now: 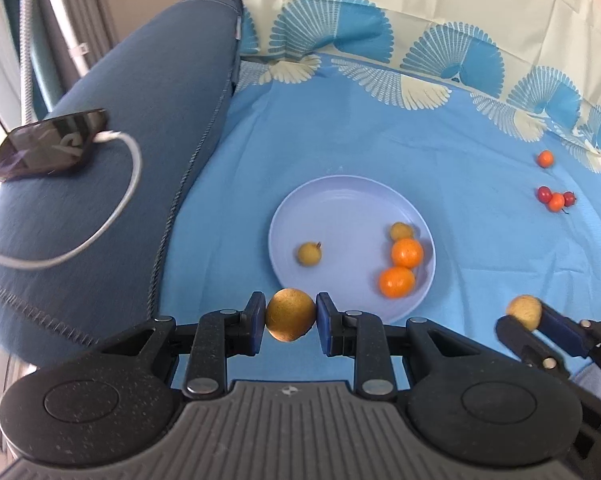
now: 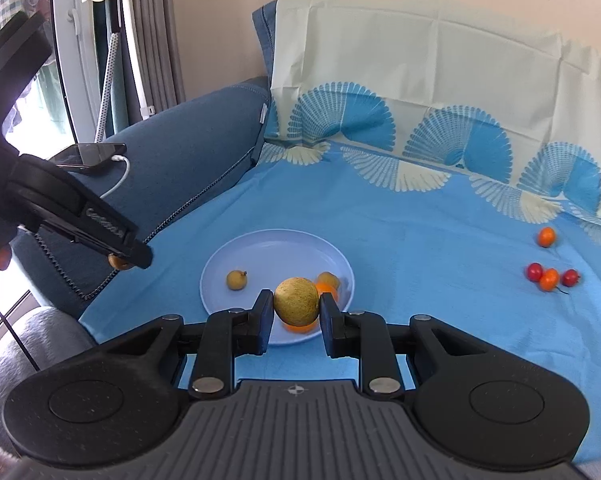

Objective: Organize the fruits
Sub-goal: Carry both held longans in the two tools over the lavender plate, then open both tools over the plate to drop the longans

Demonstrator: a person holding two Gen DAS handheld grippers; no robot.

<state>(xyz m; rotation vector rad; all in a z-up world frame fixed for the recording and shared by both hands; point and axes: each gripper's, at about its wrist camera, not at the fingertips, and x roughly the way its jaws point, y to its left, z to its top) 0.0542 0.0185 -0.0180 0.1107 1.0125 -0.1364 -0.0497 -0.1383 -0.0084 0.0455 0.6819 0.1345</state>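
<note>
Left gripper clamped on a brownish-yellow fruit just short of the lilac plate. Four small fruits on the plate, perhaps two oranges. Right gripper pinching a pale yellow-green fruit above the plate's near rim.

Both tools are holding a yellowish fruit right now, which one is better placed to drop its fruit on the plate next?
Probably the right tool: its fruit appears over the near part of the plate, by the oranges. The left tool holds its fruit short of the rim.
</note>
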